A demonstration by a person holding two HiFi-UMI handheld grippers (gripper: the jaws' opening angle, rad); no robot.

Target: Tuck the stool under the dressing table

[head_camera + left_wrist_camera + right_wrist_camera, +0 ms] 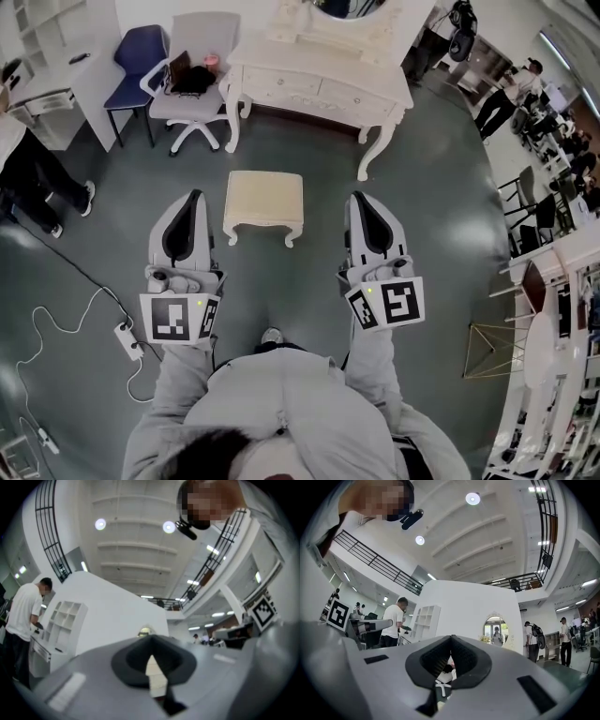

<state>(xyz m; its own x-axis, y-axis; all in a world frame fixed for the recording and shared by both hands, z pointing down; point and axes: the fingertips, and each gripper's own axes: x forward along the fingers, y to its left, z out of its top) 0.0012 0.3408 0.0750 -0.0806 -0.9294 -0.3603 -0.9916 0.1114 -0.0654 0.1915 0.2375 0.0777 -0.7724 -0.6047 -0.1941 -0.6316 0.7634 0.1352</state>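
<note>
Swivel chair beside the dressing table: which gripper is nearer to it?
Left. The left gripper lies directly before the swivel chair; the right gripper is farther right, past the stool.

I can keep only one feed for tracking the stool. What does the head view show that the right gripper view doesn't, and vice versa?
Only the head view: the cream square-topped stool, standing on the grey floor. Only the right gripper view: round ceiling lamps and a black balcony railing. Both: the right tool, shut and empty, and white open shelves.
</note>
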